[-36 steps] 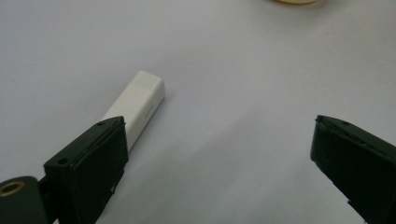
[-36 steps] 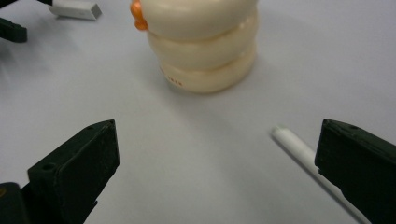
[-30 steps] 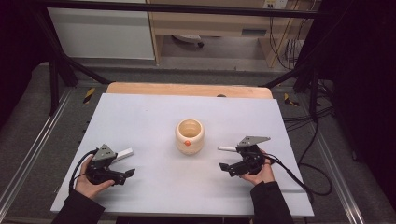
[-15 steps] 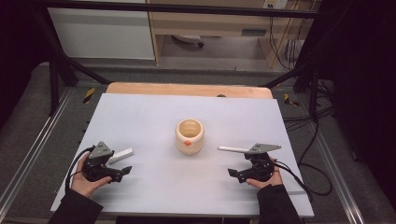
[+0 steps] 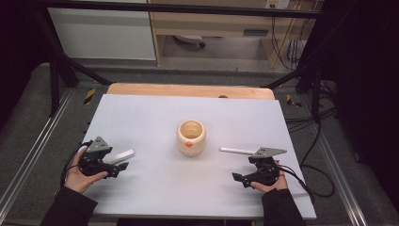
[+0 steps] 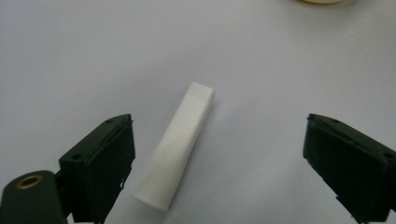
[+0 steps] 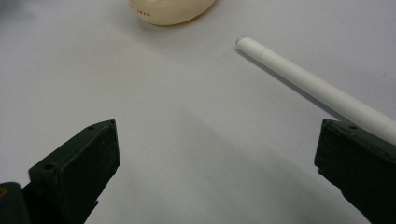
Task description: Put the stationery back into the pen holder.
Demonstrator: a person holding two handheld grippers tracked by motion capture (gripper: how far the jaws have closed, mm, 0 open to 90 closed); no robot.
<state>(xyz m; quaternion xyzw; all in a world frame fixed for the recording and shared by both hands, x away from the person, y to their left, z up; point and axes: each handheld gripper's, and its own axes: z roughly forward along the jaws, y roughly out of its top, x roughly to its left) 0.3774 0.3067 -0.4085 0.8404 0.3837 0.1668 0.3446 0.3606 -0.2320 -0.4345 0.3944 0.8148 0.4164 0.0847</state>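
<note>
A short white tube (image 6: 176, 148) lies flat on the white table between the jaws of my left gripper (image 6: 218, 120), nearer the left jaw. Neither jaw touches it; the jaws have just been closing a little and still stand wide. In the high view that gripper (image 5: 117, 161) is at the front left beside the tube (image 5: 120, 155). My right gripper (image 5: 243, 168) is open at the front right with nothing between its jaws. A long white pen (image 7: 317, 91) lies past its right jaw, and the same gripper (image 7: 217, 123) faces a cream cup (image 7: 170, 11). The cup (image 5: 191, 136) stands at mid-table.
The white table top (image 5: 155, 117) has a wooden strip (image 5: 188, 89) along its far edge. Black cables (image 5: 306, 176) trail off the right side. Metal frame rails (image 5: 28, 155) run along both sides of the table.
My right gripper has drawn back toward the front right, away from the pen, which now lies more exposed. The left gripper has shifted slightly left beside the tube.
</note>
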